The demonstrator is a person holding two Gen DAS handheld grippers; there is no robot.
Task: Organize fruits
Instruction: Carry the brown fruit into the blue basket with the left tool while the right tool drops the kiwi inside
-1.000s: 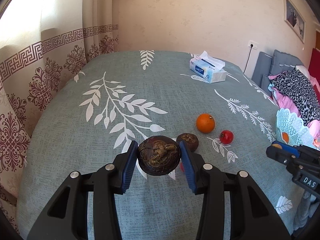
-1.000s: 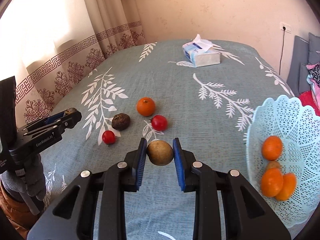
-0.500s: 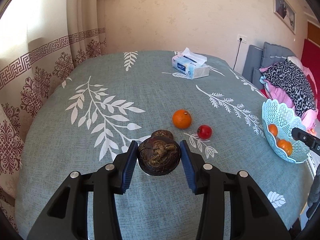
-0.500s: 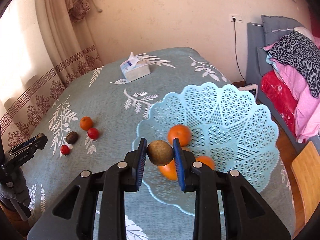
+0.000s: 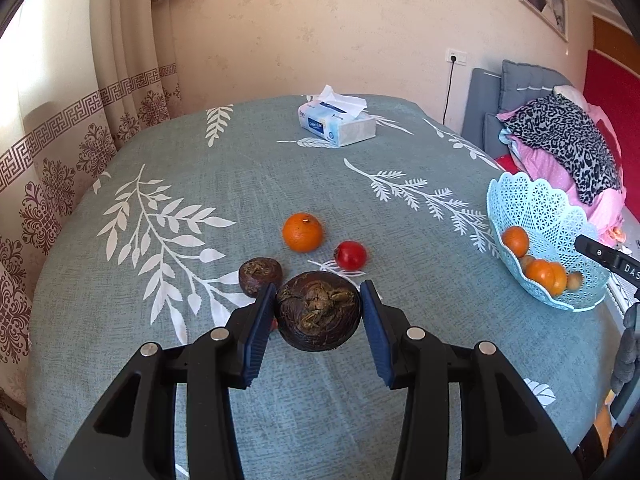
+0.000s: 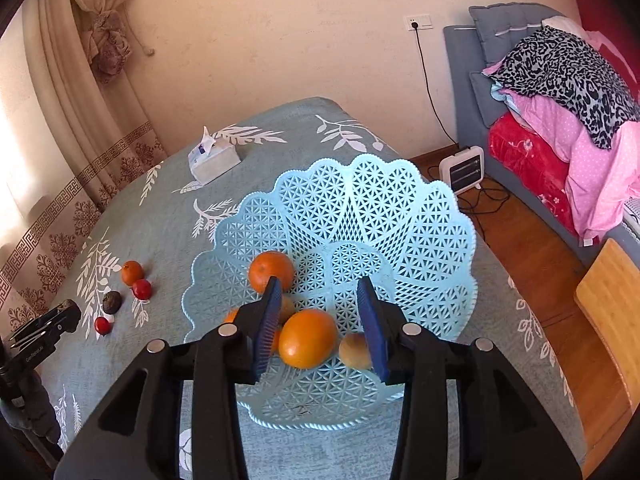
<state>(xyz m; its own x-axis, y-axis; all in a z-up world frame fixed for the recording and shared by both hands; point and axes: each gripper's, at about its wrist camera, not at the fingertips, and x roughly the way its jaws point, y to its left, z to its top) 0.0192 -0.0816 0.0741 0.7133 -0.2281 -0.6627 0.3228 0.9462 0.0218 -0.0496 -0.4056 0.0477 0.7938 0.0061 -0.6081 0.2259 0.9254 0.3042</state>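
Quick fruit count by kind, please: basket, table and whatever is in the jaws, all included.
Oranges: 4
Red fruits: 2
Dark wrinkled fruits: 2, one held in the left jaws
Tan round fruits: 2
Total: 10

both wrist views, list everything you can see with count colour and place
basket: 1, pale blue lattice, right table edge
oranges in basket: 3, orange, basket floor
tan fruit in basket: 2, brownish, one partly hidden behind an orange
loose orange: 1, orange, mid table
red fruit: 2, red, on the cloth, second near the left gripper
dark wrinkled fruit: 1, brown, on the cloth
held dark fruit: 1, brown, between left fingers
tissue box: 1, white-blue, far side
tablecloth: 1, grey-green, leaf print
left gripper: shut on fruit
right gripper: open above basket
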